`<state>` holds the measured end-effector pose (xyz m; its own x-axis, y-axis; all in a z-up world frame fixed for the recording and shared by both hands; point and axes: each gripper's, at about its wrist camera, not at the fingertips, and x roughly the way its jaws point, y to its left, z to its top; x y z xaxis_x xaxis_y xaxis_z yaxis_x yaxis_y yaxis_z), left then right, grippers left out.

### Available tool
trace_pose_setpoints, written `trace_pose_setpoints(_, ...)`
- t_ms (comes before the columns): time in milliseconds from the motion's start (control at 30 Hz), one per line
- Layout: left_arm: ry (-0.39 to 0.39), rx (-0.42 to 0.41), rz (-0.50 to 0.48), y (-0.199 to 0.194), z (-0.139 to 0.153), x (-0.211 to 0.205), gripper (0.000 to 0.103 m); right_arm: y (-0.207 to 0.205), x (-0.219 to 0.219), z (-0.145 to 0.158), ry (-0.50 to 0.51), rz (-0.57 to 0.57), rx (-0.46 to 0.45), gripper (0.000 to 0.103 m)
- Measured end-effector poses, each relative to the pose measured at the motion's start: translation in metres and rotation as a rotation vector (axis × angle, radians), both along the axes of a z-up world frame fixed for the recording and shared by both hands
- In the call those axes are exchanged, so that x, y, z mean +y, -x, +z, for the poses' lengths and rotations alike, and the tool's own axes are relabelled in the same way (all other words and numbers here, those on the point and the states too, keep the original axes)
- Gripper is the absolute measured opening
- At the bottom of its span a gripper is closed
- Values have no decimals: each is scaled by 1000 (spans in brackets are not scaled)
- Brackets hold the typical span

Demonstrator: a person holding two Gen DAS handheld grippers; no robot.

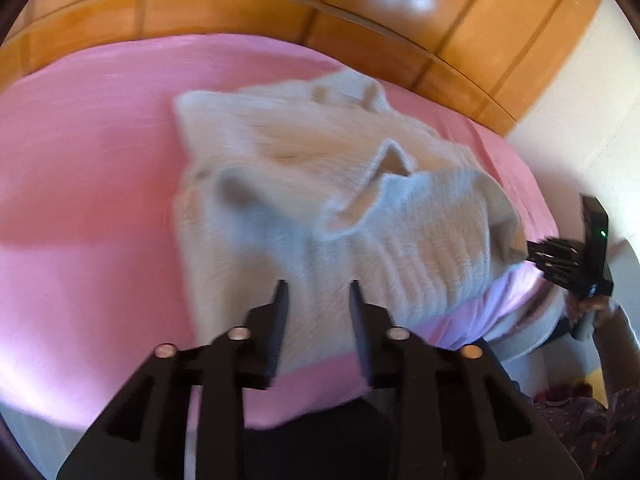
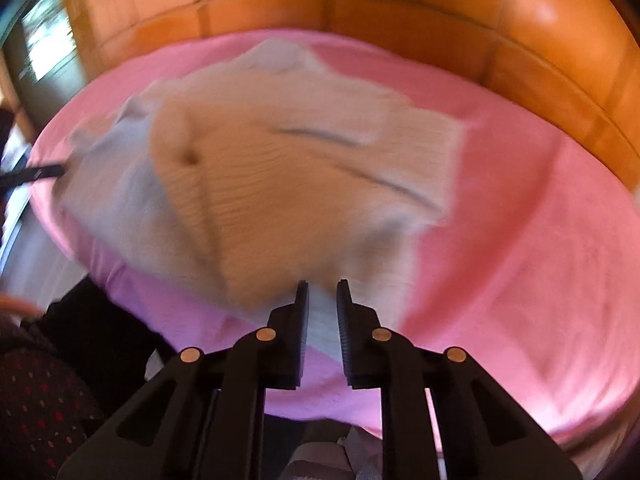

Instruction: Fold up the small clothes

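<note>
A cream knitted sweater [image 1: 320,184] lies rumpled on the pink bedsheet [image 1: 80,184]; it also shows in the right wrist view [image 2: 280,184]. My left gripper [image 1: 318,292] is at the sweater's near ribbed edge, jaws apart with knit between the fingers. My right gripper [image 2: 322,292] is nearly shut on the sweater's near edge, a strip of knit between the pads. In the left wrist view the right gripper [image 1: 532,252] grips the sweater's right corner. The left gripper [image 2: 48,172] shows at the sweater's left edge in the right wrist view. Both views are blurred.
A glossy wooden headboard [image 1: 360,20] runs along the far side of the bed, also in the right wrist view [image 2: 400,4]. A white wall [image 1: 580,128] is at the right. The bed's near edge and a dark patterned garment [image 2: 36,400] are below.
</note>
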<state>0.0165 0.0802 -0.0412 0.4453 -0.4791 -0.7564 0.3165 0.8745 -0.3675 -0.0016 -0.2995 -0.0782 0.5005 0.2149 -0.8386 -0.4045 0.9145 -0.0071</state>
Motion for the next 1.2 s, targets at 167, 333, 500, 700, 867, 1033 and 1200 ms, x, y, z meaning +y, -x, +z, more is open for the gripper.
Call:
trace_pose_setpoints(167,-44,-85,72,-68,2,-19,31,-58,-20,18,-278,-175,-53,13)
trace_pose_setpoints(333,52,-131,332,-113,26,26,31,-83,-65,23,-323,-399,-79,29)
trace_pose_setpoints(500,19,-196,382,-90,36,63,49,-59,-67,26,-264,-358,-101,36)
trace_pose_setpoints(700,-122,-188,219,-54,15,51,49,-52,-38,25,-180,-244,-123,39)
trace_pose_setpoints(867,-217,-281,55,-44,19,0,49,-68,-11,25,-151,-182,-135,42)
trace_pose_setpoints(1033,-264,-249,-36,-69,0,-30,61,-85,-3,20,-106,-171,-126,44)
trace_pose_setpoints(1200,-297,-225,-77,-90,-19,-46,53,-96,-4,17,-102,-171,-114,44)
